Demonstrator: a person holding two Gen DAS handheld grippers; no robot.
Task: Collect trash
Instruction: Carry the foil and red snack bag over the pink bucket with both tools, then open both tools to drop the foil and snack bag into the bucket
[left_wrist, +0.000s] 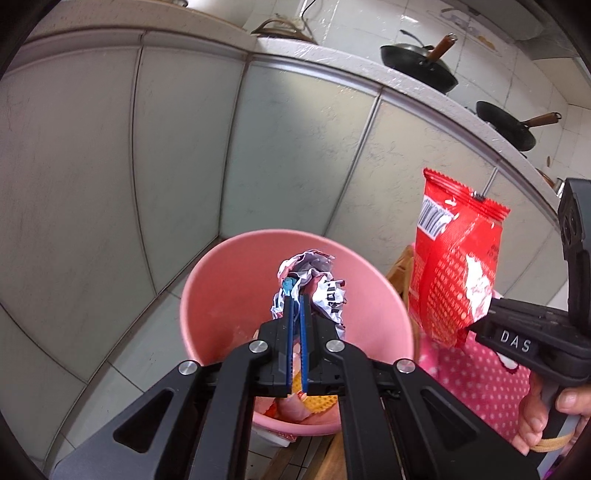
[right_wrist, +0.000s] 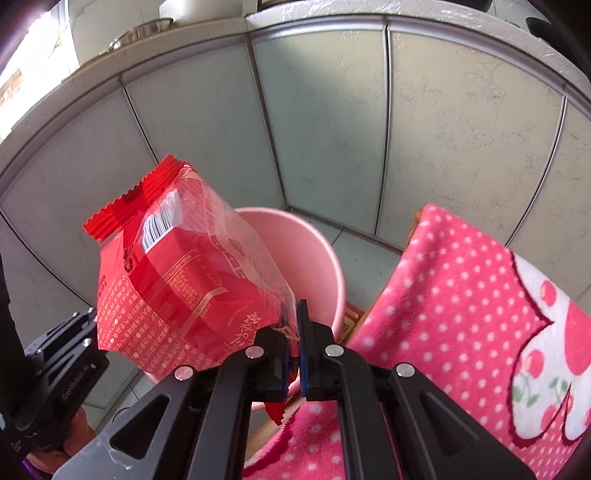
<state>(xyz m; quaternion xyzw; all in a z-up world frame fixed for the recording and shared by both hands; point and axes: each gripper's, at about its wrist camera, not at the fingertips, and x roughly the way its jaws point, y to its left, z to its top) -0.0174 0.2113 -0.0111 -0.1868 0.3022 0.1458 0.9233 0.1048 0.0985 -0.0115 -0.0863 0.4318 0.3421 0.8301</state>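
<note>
**Two pieces of trash over the pink bucket**

At frame centre, above the pink bucket (left_wrist: 221, 280), the left tool (left_wrist: 295, 295) is clamped on crumpled white printed paper (left_wrist: 325, 284). Right tool (right_wrist: 293, 317) pinches a red snack bag (right_wrist: 177, 273), glossy, with barcode and zigzag edge, beside the bucket rim.

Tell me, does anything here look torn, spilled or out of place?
Nothing is spilled. The red snack bag, pinched at a corner by the right gripper, is empty, and it hangs beside the pink bin, not yet over it. The left gripper holds a crumpled wrapper over the bin's opening. That suits trash collecting.
</note>
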